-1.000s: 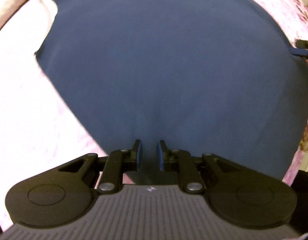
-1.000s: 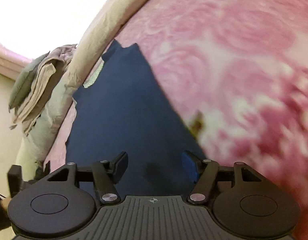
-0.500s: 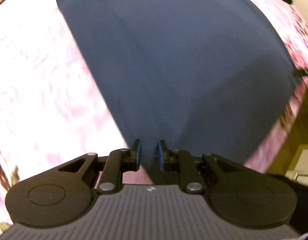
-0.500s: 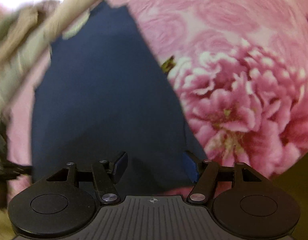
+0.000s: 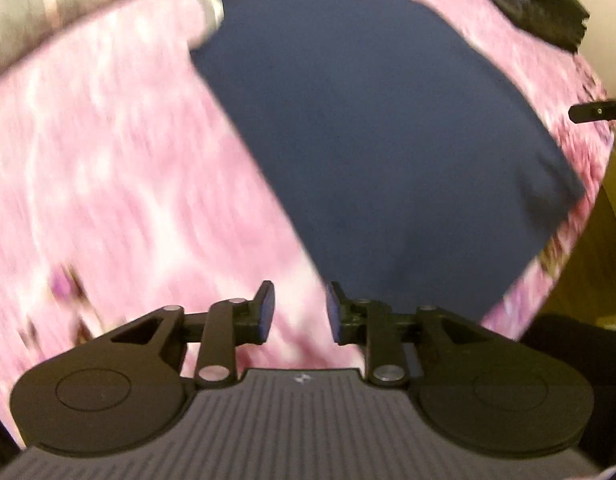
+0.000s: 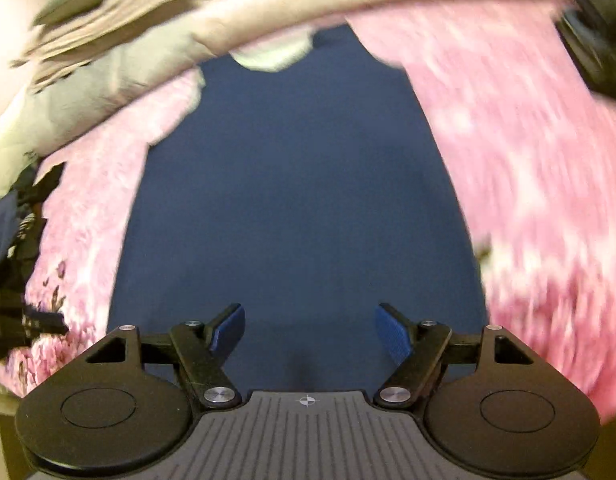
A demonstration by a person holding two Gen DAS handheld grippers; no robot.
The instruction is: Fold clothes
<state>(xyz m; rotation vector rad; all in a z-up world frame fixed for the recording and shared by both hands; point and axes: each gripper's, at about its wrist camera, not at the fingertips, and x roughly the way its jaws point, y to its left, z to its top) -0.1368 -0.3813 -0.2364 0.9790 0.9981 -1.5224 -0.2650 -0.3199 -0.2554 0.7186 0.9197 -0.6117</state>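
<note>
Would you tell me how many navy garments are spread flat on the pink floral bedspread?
1: the navy garment lies flat mid-bedspread; others may be hidden in the piles.

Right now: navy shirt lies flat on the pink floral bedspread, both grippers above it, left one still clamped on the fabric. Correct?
Not quite. The left gripper holds nothing: the left wrist view shows its jaws opening, with only bedspread visible in the gap between them. The rest stands: the navy shirt lies flat on the pink floral bedspread, and the right gripper is also above it, jaws opening and empty.
</note>
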